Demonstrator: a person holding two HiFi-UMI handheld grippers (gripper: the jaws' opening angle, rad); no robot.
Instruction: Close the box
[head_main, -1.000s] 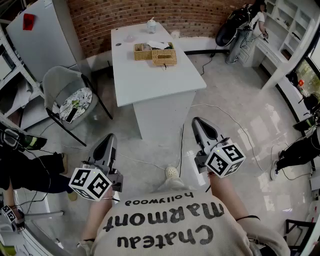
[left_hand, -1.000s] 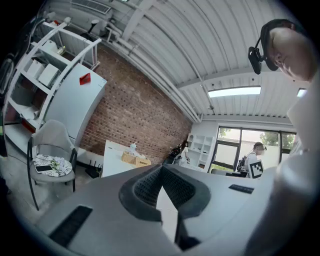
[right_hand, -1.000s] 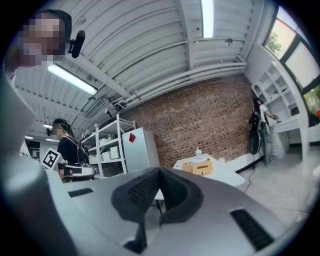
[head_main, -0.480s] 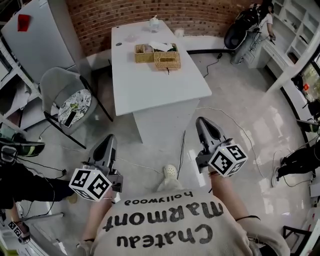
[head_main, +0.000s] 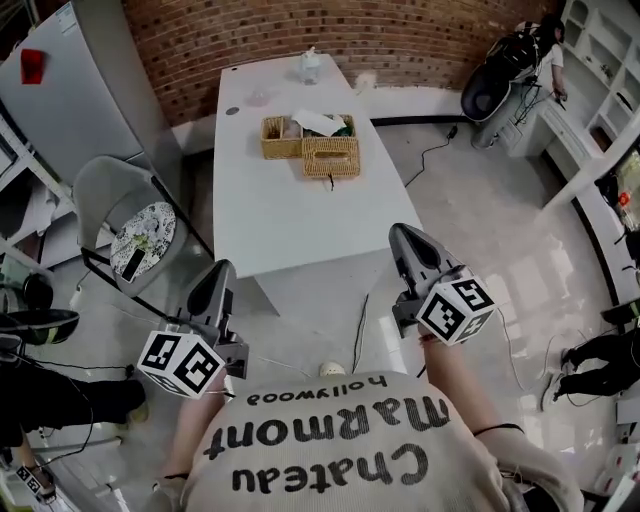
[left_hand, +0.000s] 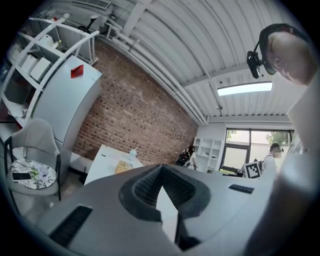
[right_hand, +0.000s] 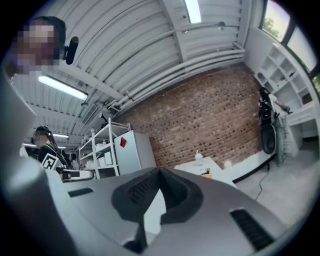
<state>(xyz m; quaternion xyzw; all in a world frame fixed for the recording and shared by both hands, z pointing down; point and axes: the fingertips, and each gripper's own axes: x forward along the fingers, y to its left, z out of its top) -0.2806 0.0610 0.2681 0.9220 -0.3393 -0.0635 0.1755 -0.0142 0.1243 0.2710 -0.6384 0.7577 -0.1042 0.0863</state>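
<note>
Both of my tongs are pressed together and pinch nothing. The left tongs (head_main: 222, 270) and the right tongs (head_main: 401, 233) point level, side by side and well apart from each other. In the left gripper view the ribbed pads (left_hand: 144, 188) meet at their tips, and in the right gripper view the pads (right_hand: 138, 193) meet the same way. Below and between the two tongs a dark cable (head_main: 358, 328) trails over the pale floor (head_main: 470, 200). Just ahead of both tips starts a white table (head_main: 290, 225), with its near edge closest to my left tongs. Farther along that table, well away from either pair, sits the woven box (head_main: 331, 158), about midway between the lines the two tongs point along. Something white lies across its far part, and I cannot tell how its lid stands. Beyond the box, at the far end of the table, stands a small white bottle (head_main: 311, 65). Off to the left of my left tongs is a grey chair (head_main: 100, 185) with a patterned cushion (head_main: 142, 228). Past the chair stands a white cabinet (head_main: 75, 95), and a brick wall (head_main: 330, 35) stands beyond the table.
</note>
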